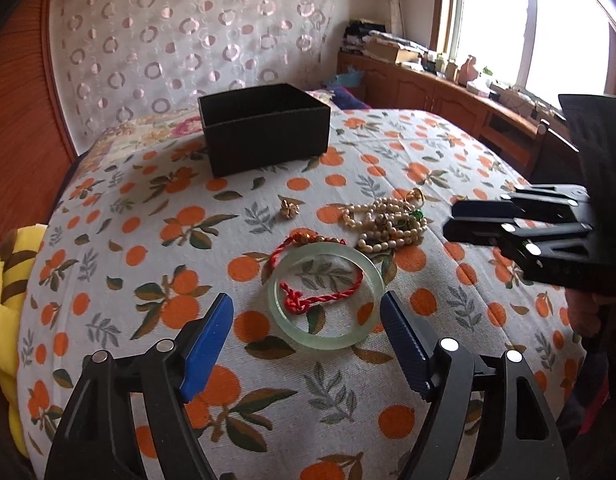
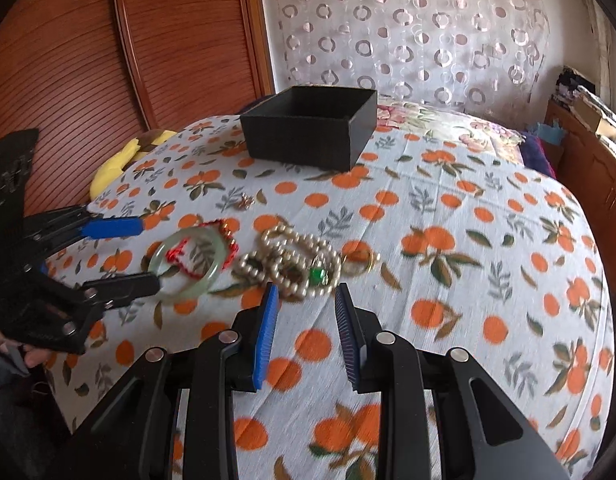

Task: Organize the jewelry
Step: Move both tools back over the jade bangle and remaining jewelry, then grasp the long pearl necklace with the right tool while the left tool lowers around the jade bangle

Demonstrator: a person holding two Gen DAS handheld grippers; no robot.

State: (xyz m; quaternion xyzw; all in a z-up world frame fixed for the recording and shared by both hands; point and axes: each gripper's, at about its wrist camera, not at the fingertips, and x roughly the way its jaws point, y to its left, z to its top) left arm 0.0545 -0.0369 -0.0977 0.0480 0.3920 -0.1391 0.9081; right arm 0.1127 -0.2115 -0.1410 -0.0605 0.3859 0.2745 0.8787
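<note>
A pale green jade bangle (image 1: 326, 297) lies flat on the orange-print bedspread (image 1: 448, 320), just ahead of the left tool (image 1: 305, 312) and roughly centred between its blue pads (image 1: 211, 332). The jaws stand spread wider than the bangle, touching nothing, and hold nothing. A red braided cord bracelet (image 1: 308, 280) runs under and through the bangle, its knot inside the ring.

Just to the right of the bangle sits a heap of pearl necklace (image 2: 291, 260) with a green stone (image 2: 318, 274) in it, and a gold ring-shaped piece (image 2: 362, 260) at its far side. The right tool (image 2: 305, 308) hovers just short of this heap, jaws parted only narrowly and empty, pads clear of the pearls.

A small gold ornament (image 1: 288, 209) lies apart, beyond the bracelet. Farther back on the bed stands an open black box (image 1: 263, 128); its inside cannot be seen. A yellow plush toy (image 1: 3, 280) lies at the bed's left edge, against a wooden wardrobe (image 2: 107, 60).
</note>
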